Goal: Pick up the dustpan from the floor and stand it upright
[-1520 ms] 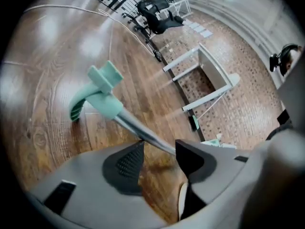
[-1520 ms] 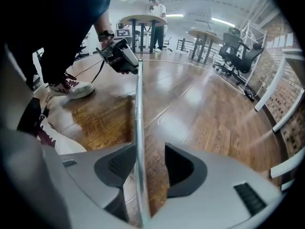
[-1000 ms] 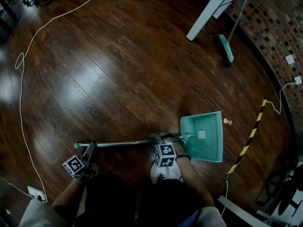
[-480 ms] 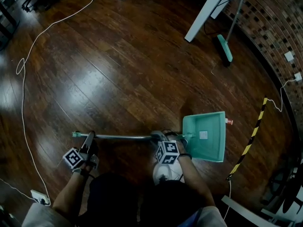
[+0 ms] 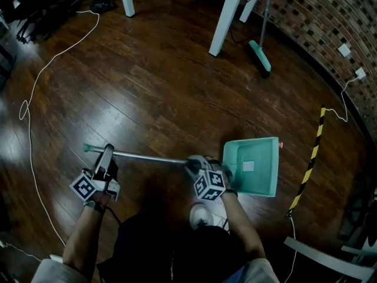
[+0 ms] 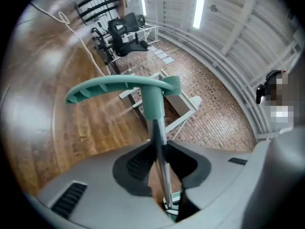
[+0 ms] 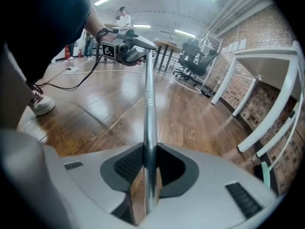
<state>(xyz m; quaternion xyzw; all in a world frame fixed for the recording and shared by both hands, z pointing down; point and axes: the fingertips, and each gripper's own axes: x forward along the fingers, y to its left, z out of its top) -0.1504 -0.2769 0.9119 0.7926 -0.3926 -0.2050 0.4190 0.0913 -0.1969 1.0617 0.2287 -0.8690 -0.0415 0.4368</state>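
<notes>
The dustpan has a teal pan [image 5: 252, 165] on the wooden floor and a long metal pole [image 5: 147, 157] ending in a teal grip [image 5: 88, 148]. My left gripper [image 5: 106, 158] is shut on the pole just below that grip; its jaws have just been closing. In the left gripper view the pads pinch the pole [image 6: 161, 161] under the teal grip [image 6: 126, 87]. My right gripper [image 5: 194, 165] is shut on the pole close to the pan, having also just closed. The right gripper view looks up the pole [image 7: 149, 104] towards the left gripper [image 7: 126, 44].
A teal broom [image 5: 259, 55] leans by the brick wall [image 5: 330, 16] at the back right, beside white table legs [image 5: 227, 13]. A white cable [image 5: 35, 99] loops over the floor at left. Yellow-black tape [image 5: 309, 164] lies right of the pan. A shoe [image 5: 203, 215] is below the pole.
Both grippers have closed on the pole. The grip end has risen off the floor with my left gripper, and the pole now slants up to the left while the pan stays low.
</notes>
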